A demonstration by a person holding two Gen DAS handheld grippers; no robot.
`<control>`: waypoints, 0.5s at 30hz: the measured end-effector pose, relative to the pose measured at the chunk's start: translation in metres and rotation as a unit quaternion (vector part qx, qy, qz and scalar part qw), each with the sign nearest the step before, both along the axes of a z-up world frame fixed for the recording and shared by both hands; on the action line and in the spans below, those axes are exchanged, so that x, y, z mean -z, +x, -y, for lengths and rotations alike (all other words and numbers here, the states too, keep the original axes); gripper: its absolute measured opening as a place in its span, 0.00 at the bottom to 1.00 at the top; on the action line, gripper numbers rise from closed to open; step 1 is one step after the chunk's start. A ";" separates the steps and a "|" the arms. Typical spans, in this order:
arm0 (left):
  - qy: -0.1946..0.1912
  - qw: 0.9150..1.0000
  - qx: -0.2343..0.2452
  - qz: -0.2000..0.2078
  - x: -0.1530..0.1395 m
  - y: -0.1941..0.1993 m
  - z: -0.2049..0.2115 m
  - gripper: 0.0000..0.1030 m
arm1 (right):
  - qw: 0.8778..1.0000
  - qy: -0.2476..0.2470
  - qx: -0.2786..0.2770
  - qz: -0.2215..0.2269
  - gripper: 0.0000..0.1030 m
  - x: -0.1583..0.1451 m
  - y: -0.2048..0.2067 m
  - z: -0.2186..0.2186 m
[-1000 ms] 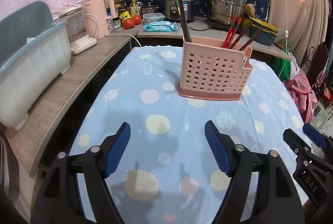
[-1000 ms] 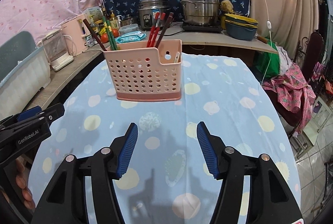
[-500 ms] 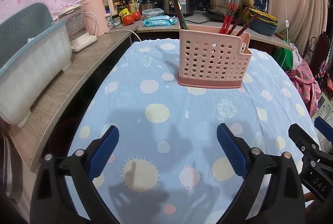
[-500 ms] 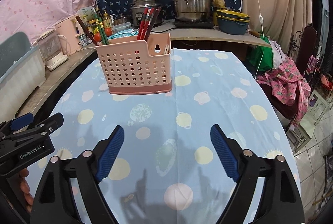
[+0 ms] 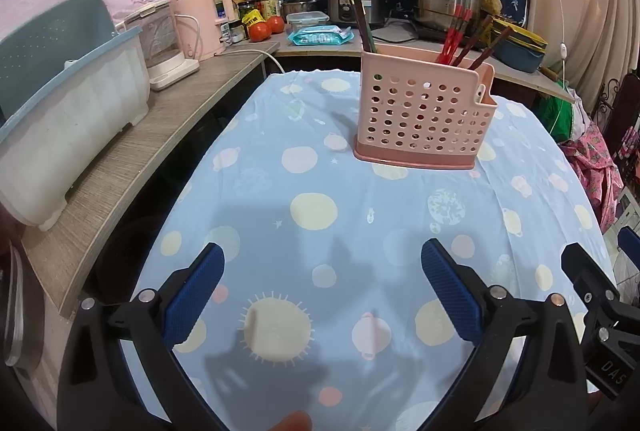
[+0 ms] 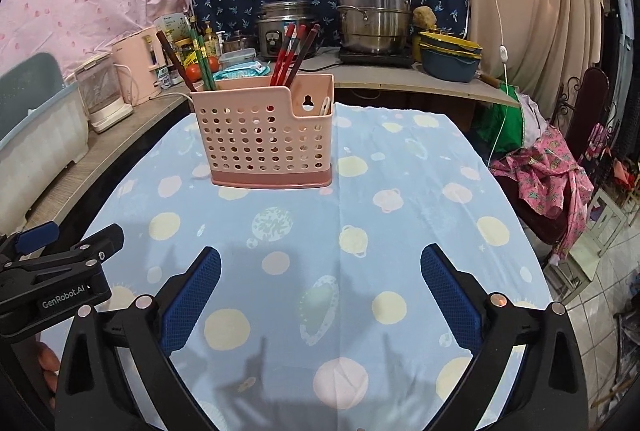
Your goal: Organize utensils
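At the bottom of each wrist view, the left gripper (image 5: 322, 271) and right gripper (image 6: 320, 273) have just been opening and stand wide, nothing between them. Beyond, mid-frame on the blue tablecloth (image 6: 420, 199), the pink utensil holder (image 6: 266, 141) stands upright, holding chopsticks (image 6: 290, 55).

steel steamer pot (image 6: 372, 17), pink kettle (image 5: 204, 17), tomatoes (image 5: 266, 27)

I can't see the lower ends of the chopsticks (image 6: 294, 49) inside the pink holder (image 6: 264, 135). The white dish bin (image 5: 60, 135) runs off my left view's edge, and the bottle labels (image 5: 269, 5) behind are too small to read.
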State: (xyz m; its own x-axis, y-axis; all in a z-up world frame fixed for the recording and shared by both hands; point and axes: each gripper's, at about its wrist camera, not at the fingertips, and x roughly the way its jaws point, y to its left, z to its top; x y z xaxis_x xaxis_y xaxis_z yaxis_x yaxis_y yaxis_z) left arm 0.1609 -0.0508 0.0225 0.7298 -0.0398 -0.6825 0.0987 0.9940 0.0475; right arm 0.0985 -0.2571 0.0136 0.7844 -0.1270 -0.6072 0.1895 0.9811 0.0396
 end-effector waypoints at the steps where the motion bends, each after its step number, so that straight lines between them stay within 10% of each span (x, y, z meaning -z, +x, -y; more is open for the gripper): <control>1: 0.000 1.000 0.000 0.001 0.000 0.000 0.000 0.92 | 1.000 -0.001 0.000 0.000 0.94 0.000 0.000 0.000; 15: 0.003 1.000 -0.012 0.002 0.001 -0.002 -0.003 0.92 | 1.000 -0.004 -0.005 -0.003 0.94 0.001 0.000 -0.006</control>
State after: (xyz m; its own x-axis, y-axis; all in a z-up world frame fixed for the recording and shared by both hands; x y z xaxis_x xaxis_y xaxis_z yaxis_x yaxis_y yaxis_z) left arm 0.1588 -0.0478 0.0218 0.7330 -0.0180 -0.6800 0.0743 0.9958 0.0537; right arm 0.0985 -0.2506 0.0122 0.7822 -0.1242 -0.6106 0.1796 0.9833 0.0300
